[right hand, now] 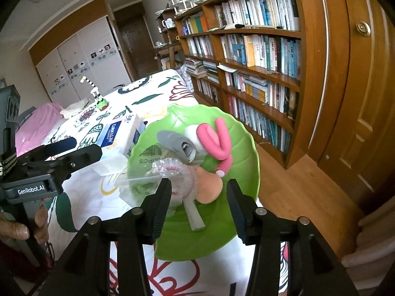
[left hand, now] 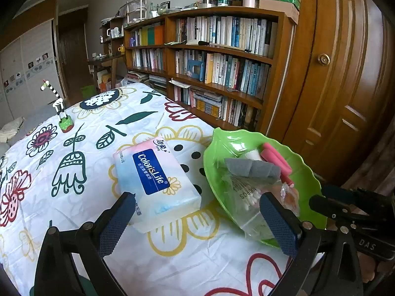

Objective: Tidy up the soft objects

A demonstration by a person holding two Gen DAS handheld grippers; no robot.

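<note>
Right claw (right hand: 198, 197): partly open, pads clear of everything, hovering over the near half of the green leaf-shaped dish (right hand: 244, 138). Nothing gripped. Just beyond the pads, lying in the dish: a peach puff (right hand: 209, 185), a crinkled clear plastic wrap (right hand: 170, 170), a white stick (right hand: 193, 214). Further in: a pink foam roller (right hand: 217, 143), a grey sponge (right hand: 172, 139), a clear bag of cotton swabs (left hand: 246, 197).

Left claw (left hand: 197, 212): wide apart, empty, touching nothing. Beyond its left pad (left hand: 116, 224), a tissue pack (left hand: 153, 175) flat on the flowered worktop (left hand: 74, 197), just beside the dish. Right pad in front of the dish's near rim; contact cannot be told.

At the worktop's far end, upright, a striped giraffe figure (left hand: 60, 108).
</note>
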